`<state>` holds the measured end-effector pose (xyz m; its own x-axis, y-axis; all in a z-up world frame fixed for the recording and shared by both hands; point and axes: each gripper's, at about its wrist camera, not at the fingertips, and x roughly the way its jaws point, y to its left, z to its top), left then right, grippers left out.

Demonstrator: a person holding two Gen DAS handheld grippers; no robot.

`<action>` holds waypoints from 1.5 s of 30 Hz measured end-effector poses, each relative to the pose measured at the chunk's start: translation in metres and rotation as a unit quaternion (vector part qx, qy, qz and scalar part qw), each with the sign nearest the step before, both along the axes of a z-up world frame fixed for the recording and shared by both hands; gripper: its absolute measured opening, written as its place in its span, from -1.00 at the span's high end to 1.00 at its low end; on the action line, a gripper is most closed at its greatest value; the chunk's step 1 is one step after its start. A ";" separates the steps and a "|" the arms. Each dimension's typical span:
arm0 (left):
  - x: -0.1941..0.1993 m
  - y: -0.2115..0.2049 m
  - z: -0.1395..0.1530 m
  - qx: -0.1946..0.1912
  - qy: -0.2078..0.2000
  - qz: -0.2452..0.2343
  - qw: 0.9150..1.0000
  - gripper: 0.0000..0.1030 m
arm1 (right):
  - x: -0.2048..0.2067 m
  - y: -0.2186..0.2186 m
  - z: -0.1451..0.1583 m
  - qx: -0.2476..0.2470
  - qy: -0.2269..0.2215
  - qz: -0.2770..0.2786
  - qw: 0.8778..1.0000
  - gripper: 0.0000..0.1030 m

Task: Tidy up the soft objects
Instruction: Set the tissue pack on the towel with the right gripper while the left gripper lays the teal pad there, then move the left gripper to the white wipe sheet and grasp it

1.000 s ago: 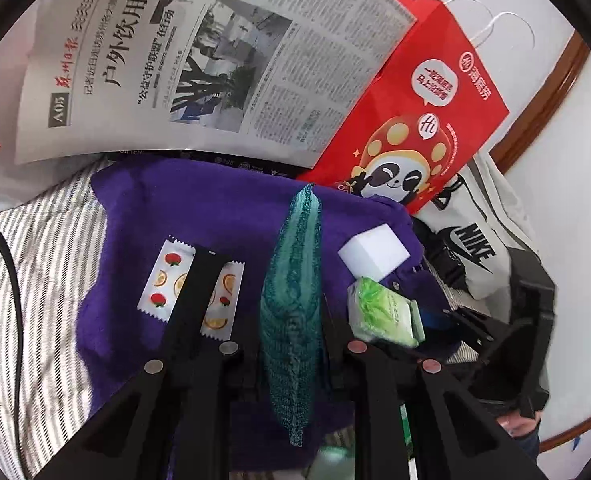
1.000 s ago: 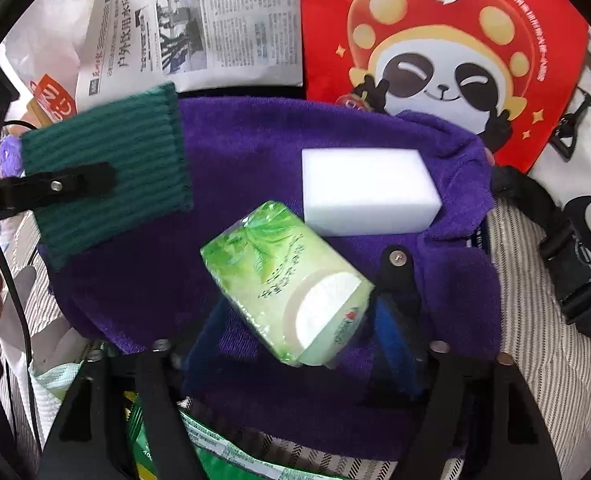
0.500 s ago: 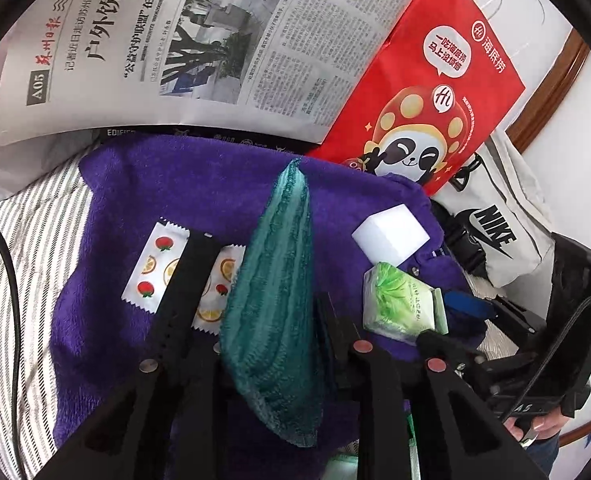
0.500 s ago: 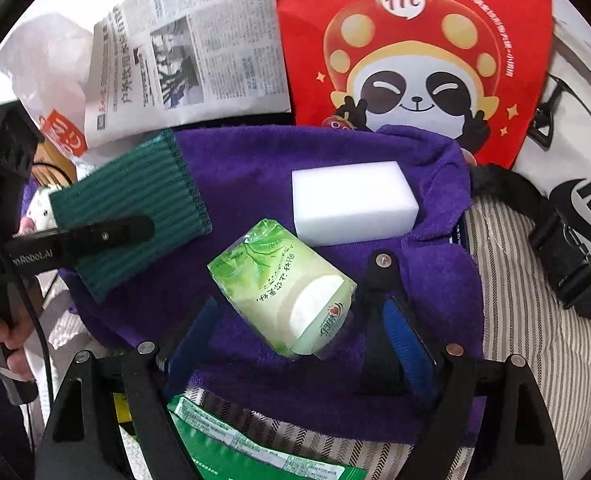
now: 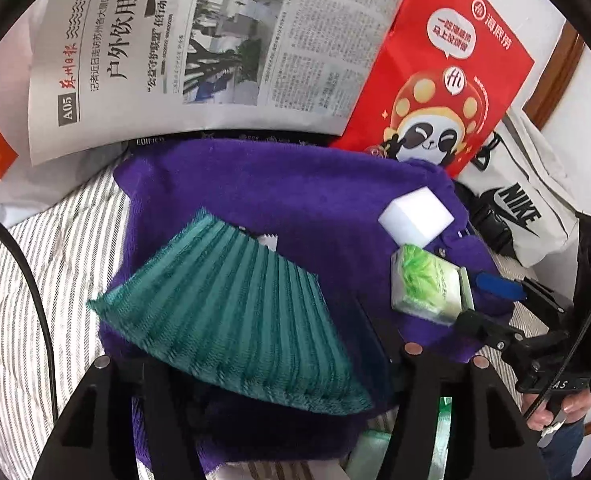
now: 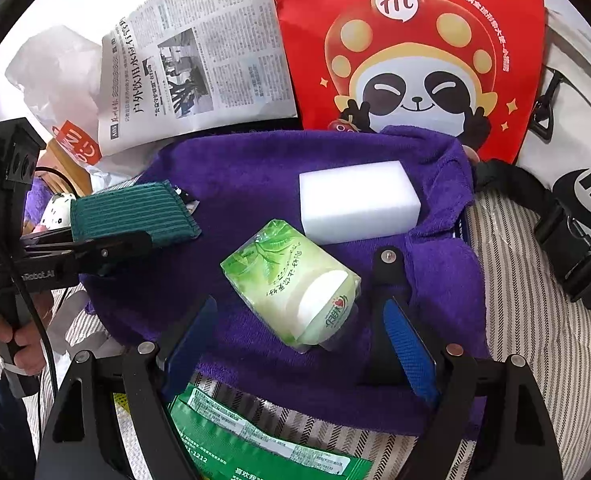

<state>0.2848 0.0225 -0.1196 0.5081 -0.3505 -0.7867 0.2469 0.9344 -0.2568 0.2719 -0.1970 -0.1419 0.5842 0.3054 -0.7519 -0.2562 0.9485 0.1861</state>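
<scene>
A teal ribbed knit cloth [image 5: 231,316] lies tilted and loose across a purple towel [image 5: 295,184], between the jaws of my left gripper [image 5: 263,320]. Those jaws are opening and no pad presses the cloth. It hides most of both fingers. In the right wrist view the left gripper [image 6: 107,248] sits at the left with the cloth [image 6: 135,212] resting on it. My right gripper [image 6: 295,304] is open and straddles a green tissue pack [image 6: 291,284] without touching it. A white sponge block [image 6: 359,204] lies just beyond the pack.
A newspaper [image 5: 215,48] and a red panda paper bag [image 5: 447,92] lie behind the towel. A white Nike bag [image 5: 523,208] with black straps is at the right. Striped bedding [image 5: 35,280] lies underneath. A green packet [image 6: 255,440] sits at the near edge.
The teal cloth stood edge-on, pinched in the left jaws; the jaws have widened and it has fallen flat to the left, covering the fruit-print packet. The right gripper still frames the tissue pack.
</scene>
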 end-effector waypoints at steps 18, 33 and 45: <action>0.003 -0.038 -0.011 0.051 0.127 -0.005 0.991 -0.21 | 0.000 -0.023 0.004 0.029 0.001 -0.019 0.999 -0.65; -0.061 0.012 0.037 0.046 0.076 0.008 0.996 -0.21 | -0.026 -0.018 0.027 -0.004 -0.029 -0.019 0.999 -0.65; -0.119 -0.012 0.010 -0.036 0.061 -0.059 0.996 -0.38 | -0.104 -0.022 0.029 -0.031 -0.026 -0.029 0.999 -0.65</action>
<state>0.1655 0.0101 -0.1095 0.3626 -0.4597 -0.8107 0.3178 0.8787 -0.3561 0.1679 -0.2190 -0.1130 0.6376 0.2244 -0.7370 -0.2086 0.9712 0.1152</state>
